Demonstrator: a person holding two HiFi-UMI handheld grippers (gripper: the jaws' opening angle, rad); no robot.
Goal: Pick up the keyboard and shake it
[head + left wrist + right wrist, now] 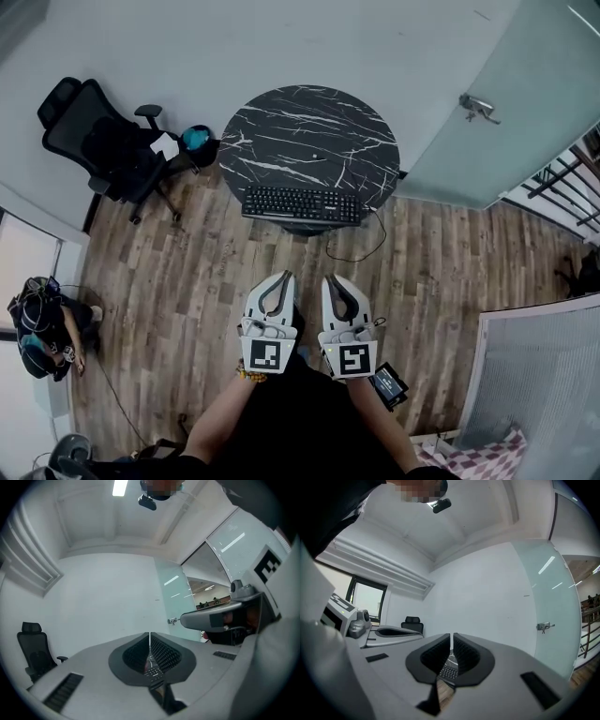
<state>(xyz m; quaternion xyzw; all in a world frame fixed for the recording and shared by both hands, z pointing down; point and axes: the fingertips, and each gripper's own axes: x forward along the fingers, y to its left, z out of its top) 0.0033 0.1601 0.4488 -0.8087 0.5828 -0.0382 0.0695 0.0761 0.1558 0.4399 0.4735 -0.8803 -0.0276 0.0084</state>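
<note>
A keyboard (302, 203) is lying on the round black table (309, 122) above wood flooring (187, 272); my left gripper (285, 276) and right gripper (331, 279) are hovering short of it, fingers closed, empty.

Open floor (187, 272) reaches the table (309, 131); keyboard (302, 203) lies along its near edge.

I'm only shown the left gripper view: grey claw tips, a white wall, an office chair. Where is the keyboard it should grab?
Observer: In the head view the keyboard lies along the near edge of a round black marble-patterned table, ahead of the left claw, untouched.
Operator: And the other claw?
Observer: The right claw is beside it, shut and empty.
Operator: Anything trailing off the keyboard?
Observer: A black cable loops from its right end onto the wooden floor.
</note>
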